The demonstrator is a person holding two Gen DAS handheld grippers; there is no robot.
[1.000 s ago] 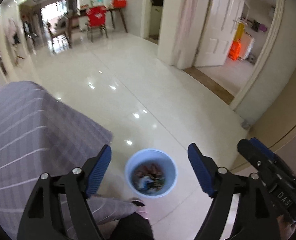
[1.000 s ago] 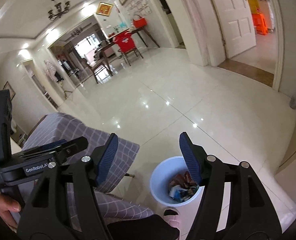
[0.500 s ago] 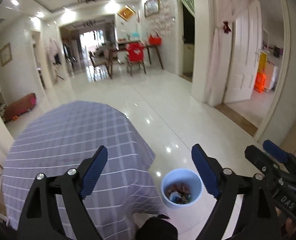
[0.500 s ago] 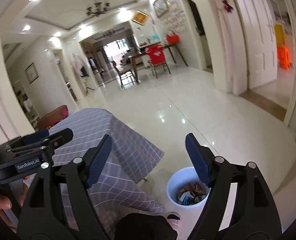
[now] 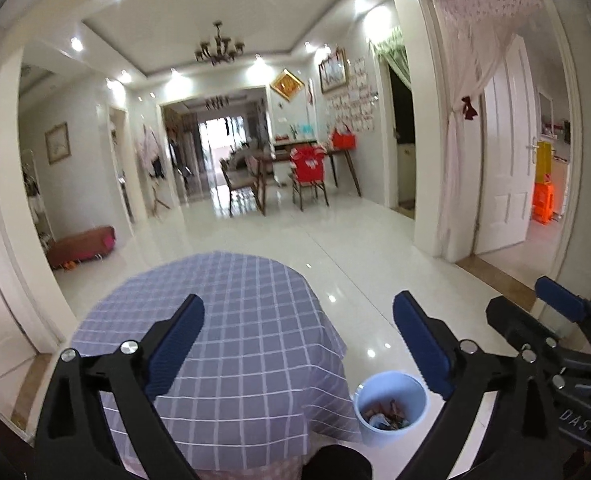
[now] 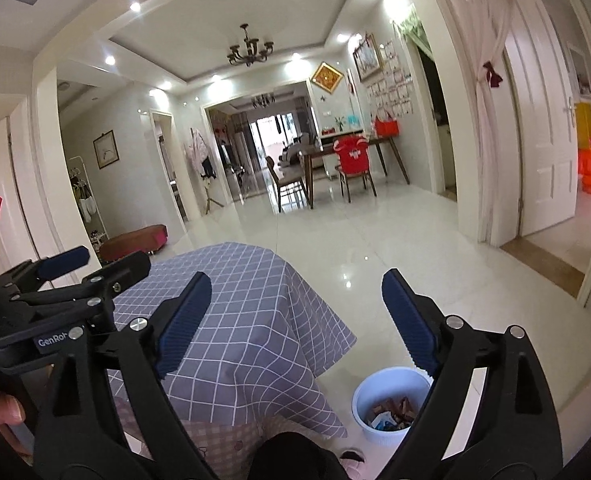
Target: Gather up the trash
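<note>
- Left wrist view: left tool (image 5: 297, 342) spread wide, jaws just been opening, nothing between them.
- Bench (image 5: 239, 320) under grey checked cloth below the tool.
- Pale blue bin (image 5: 391, 404) on the floor just beside the bench's right edge, wrappers (image 5: 387, 418) inside.
- Right tool (image 5: 555, 320) at the right edge.
- Right wrist view: right tool (image 6: 295, 320) released, jaws just been opening, empty.
- Bin (image 6: 389, 406) low right, near the cloth's hanging edge.

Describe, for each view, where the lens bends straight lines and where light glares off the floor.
Left wrist view: door frames bow outward near the black fisheye rim; ceiling spots leave bright dots on the glossy floor, and the far doorway is washed out. Right wrist view: the pillar curves likewise; glare dots lie on the floor beyond the table.
</note>
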